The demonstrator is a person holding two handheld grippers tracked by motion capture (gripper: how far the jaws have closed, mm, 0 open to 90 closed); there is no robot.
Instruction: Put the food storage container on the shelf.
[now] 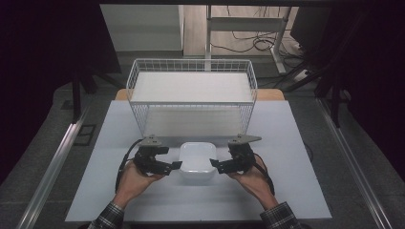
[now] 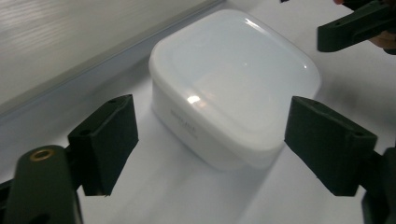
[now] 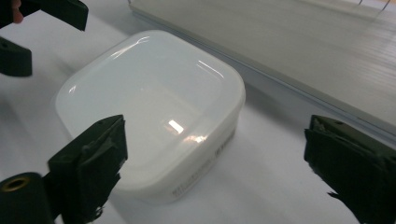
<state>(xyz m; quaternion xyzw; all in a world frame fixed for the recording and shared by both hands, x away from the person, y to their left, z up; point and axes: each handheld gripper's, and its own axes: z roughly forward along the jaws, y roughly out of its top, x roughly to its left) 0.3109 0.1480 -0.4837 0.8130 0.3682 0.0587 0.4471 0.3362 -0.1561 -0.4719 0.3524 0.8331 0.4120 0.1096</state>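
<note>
Here the white container [image 1: 196,162] sits between the wide-open left gripper [image 1: 173,166] and wide-open right gripper [image 1: 215,165]

Two black grippers, left gripper [image 1: 175,165] and right gripper [image 1: 216,165], each with a grey three-cornered plate, black cable, chunky square jaws. Checked sleeves [image 1: 111,217].
</note>
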